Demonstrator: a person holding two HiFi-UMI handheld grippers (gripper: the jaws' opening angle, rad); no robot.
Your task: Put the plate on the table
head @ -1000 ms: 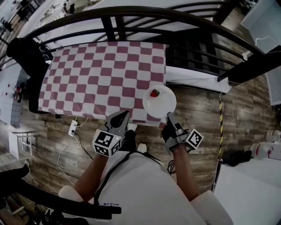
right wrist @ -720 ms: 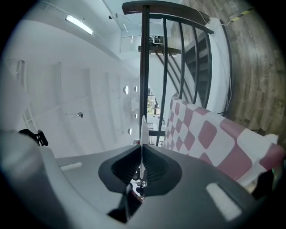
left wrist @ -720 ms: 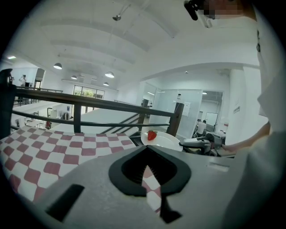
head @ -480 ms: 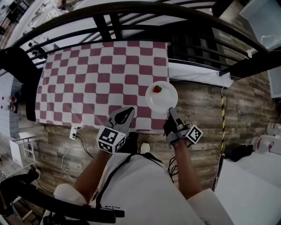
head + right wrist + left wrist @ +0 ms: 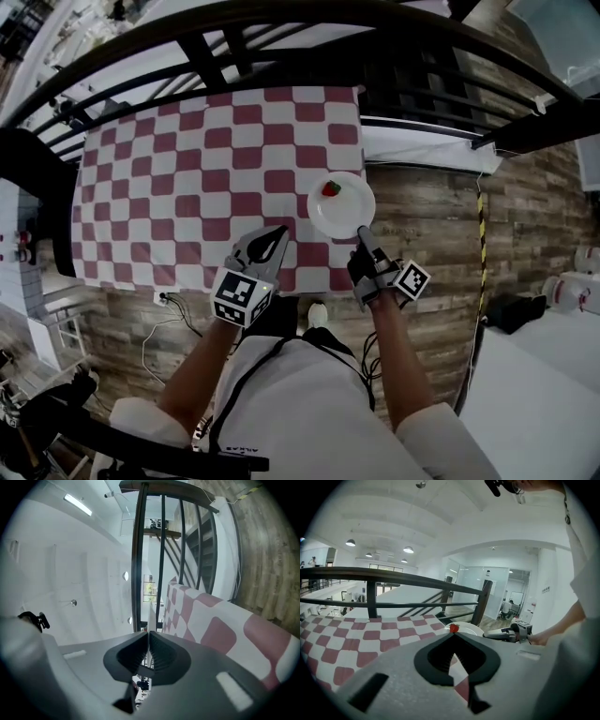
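Observation:
A white plate (image 5: 343, 208) with a red strawberry (image 5: 331, 188) on it hangs over the near right corner of the table with the red-and-white checked cloth (image 5: 187, 178). My right gripper (image 5: 360, 234) is shut on the plate's near rim, which shows as a thin white edge (image 5: 148, 616) between the jaws of my right gripper (image 5: 148, 632). Whether the plate touches the cloth I cannot tell. My left gripper (image 5: 278, 232) is shut and holds nothing, just over the table's near edge, left of the plate. The left gripper view shows my left gripper (image 5: 452, 635), the strawberry (image 5: 453, 628) and the plate (image 5: 468, 627).
A dark metal railing (image 5: 281, 37) curves round the table's far side and right. Wooden floor (image 5: 422, 225) lies to the right, with yellow-black tape (image 5: 482, 234). A power strip and cable (image 5: 164, 302) lie on the floor at the near left. A white shelf (image 5: 56, 309) stands at the left.
Both grippers have moved forward toward the table. The plate has travelled with the right gripper and now sits further in over the checked cloth's corner.

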